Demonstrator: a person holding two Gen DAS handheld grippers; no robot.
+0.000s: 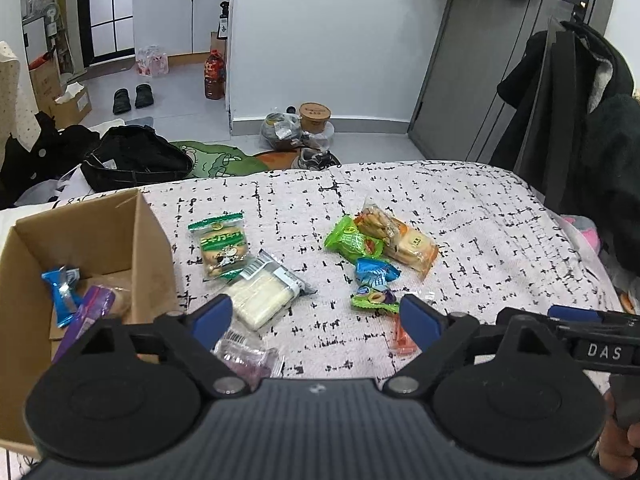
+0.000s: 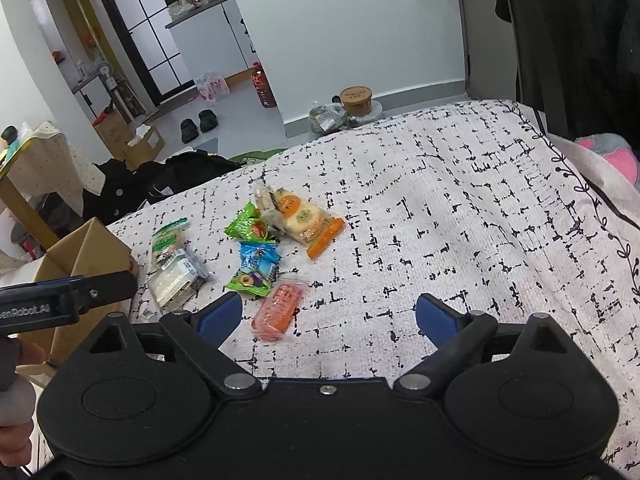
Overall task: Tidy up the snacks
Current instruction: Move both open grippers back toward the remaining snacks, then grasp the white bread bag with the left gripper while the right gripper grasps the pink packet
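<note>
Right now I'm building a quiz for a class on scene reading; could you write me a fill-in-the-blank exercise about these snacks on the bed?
1. The open brown cardboard box sits to the ____ of the loose snacks in the left wrist view.
2. The flat orange-pink packet lies nearest the ____ gripper.
3. Both grippers, including the left gripper, hold ____.
4. The snacks lie on a white cover with ____ dashes.

Missing words: left; right; nothing; black

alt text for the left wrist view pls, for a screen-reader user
The open left gripper hovers empty over a patterned bedcover scattered with snack packets, a white wafer pack nearest. A cardboard box at left holds a few snacks already.
</note>
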